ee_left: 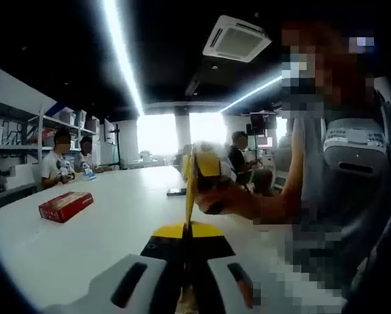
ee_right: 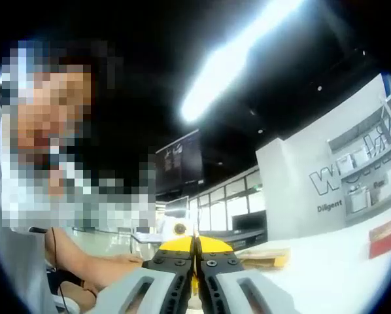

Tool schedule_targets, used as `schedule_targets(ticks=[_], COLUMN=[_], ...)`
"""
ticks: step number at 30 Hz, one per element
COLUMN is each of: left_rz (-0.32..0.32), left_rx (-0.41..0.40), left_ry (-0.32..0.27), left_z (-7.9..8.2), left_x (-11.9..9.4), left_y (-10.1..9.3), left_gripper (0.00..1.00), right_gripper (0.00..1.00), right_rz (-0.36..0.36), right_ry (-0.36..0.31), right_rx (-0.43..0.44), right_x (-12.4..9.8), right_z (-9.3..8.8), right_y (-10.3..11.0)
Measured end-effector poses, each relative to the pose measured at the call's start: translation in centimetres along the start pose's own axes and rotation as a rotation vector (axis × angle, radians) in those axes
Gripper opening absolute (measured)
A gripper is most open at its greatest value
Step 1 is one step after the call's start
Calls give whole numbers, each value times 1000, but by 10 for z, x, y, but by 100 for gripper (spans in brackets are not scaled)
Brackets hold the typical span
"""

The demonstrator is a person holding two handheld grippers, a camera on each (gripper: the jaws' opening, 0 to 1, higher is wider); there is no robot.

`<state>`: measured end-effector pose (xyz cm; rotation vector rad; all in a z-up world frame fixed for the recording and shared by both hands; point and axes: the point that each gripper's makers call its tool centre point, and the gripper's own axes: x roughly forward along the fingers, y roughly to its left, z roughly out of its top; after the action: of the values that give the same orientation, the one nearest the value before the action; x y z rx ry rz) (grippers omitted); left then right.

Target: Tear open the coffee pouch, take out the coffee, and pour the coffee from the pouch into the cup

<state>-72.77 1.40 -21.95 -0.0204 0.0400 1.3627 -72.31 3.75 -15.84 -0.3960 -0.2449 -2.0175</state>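
Observation:
A yellow coffee pouch (ee_left: pixel 190 190) stands edge-on above the white table (ee_left: pixel 117 222). My left gripper (ee_left: pixel 187 230) is shut on its lower end, yellow jaw tips pressed together. At the pouch's top, my right gripper (ee_left: pixel 207 163), blurred, comes in from the right with a person's hand (ee_left: pixel 238 199) behind it. In the right gripper view, the right gripper (ee_right: pixel 195 243) has its yellow tips closed, with a thin yellow sliver of pouch (ee_right: pixel 195 282) between the jaws.
A red box (ee_left: pixel 66 206) lies on the table at the left, and a dark phone (ee_left: pixel 176 191) further back. People sit at the far left end. In the right gripper view, a flat tan packet (ee_right: pixel 267 258) and the red box (ee_right: pixel 386 237) lie on the table.

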Motion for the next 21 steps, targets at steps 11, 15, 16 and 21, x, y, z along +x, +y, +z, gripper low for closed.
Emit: schedule_targets(ticks=[11, 15, 16, 21], left_rz=[46, 41, 28, 40], left_rx=[90, 102, 99, 66], left_ry=[-9, 8, 8, -19], left_z=[1, 2, 2, 5], left_x=[3, 1, 0, 1], left_y=[10, 8, 6, 8], left_gripper=[3, 2, 2, 5], right_gripper=[2, 2, 2, 2], right_rz=[11, 17, 18, 24], right_ry=[16, 10, 10, 14], right_rx=[-1, 5, 7, -6], right_x=[5, 6, 7, 9], right_z=[-5, -5, -5, -1], right_y=[-1, 1, 2, 4])
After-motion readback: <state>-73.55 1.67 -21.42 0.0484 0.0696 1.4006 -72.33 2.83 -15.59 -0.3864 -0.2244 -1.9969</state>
